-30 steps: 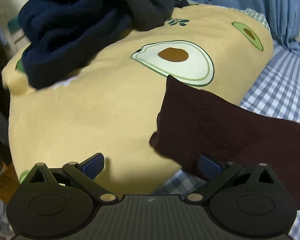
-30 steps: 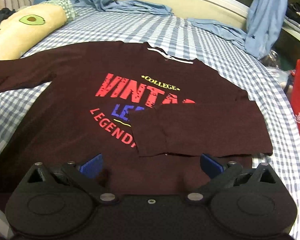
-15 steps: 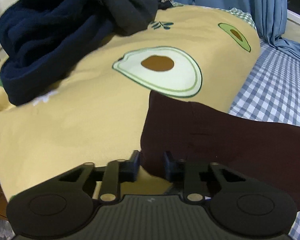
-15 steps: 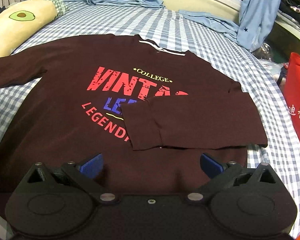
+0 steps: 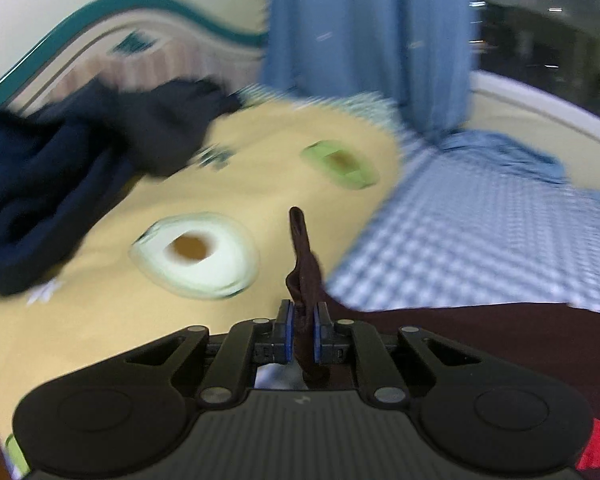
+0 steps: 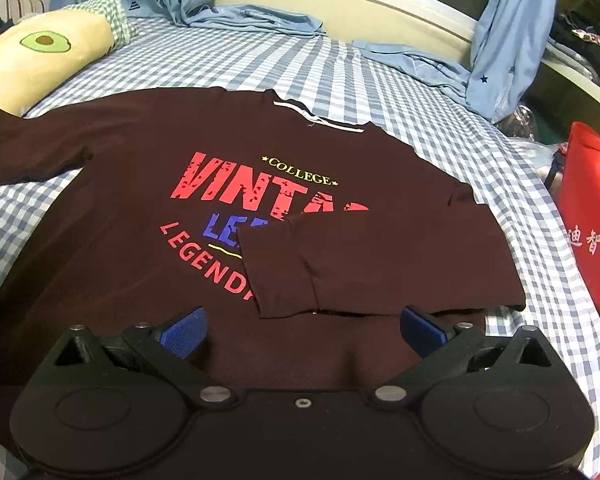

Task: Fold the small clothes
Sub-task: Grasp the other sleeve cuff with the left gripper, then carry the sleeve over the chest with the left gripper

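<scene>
One sleeve (image 6: 376,260) is lying folded over the sweatshirt (image 6: 112,248); the other sleeve (image 5: 304,264) is being folded.
The left gripper (image 5: 303,330) is closing, pinched on that cuff; the right gripper (image 6: 302,330) is being held wide open, empty.

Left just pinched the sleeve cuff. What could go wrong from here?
1. The left gripper, jaws closing, holds only a thin bunch of the cuff; it may slip out mid-fold.
2. Pulling could drag the shirt askew; the right gripper is open, pinning nothing.
</scene>
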Demonstrator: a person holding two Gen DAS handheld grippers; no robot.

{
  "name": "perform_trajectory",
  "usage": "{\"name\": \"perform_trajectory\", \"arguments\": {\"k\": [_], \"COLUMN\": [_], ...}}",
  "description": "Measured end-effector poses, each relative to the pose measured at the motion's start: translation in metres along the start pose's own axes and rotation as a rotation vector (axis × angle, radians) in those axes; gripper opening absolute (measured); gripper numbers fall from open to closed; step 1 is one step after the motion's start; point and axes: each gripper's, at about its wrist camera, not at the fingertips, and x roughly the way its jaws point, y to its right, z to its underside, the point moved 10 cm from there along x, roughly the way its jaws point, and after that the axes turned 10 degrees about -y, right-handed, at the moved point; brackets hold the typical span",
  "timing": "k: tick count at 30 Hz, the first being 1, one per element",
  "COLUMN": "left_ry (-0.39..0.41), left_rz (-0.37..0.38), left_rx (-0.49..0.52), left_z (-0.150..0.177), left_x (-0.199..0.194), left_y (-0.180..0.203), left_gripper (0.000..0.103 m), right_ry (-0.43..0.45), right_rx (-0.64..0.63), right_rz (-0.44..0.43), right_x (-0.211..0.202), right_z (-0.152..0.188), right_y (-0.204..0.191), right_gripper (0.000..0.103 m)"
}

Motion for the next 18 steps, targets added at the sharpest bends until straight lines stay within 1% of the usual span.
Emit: {"name": "perform_trajectory", "arguments": {"k": [3,7,12,15,18], "left_ry": [0.036,0.048,0.027,0.028,0.020], "left_rz": [0.079,0.175,0.281,0.338,0.392], "left_rx": [0.075,0.165,0.241,0.287,0.331], "left_z": [-0.007,-0.002,0.018,0.030,0.050], "left_x": [-0.023,-0.048,-0.072,-0.090,-0.105], "left_y": [0.048,0.113,0.186,0.228,0.267], "left_gripper": [0.009,0.009,0.009,0.008,0.008], "right_ry": [-0.005,-0.008,-0.006,-0.007,-0.014], "right_rx": [0.017,0.048,0.097,0.139,0.176], "right_rz": [-0.007,-0.008,0.015,0.036,0.054], "right_x": [0.001,0.001,0.001,0.002,0.003], "right_z": [0.006,0.014,0.023,0.028,0.036], "right_y": [0.005,0.019,0.048,0.071,0.093], "right_gripper": [0.102,0.102,0.102,0.102,0.102]}}
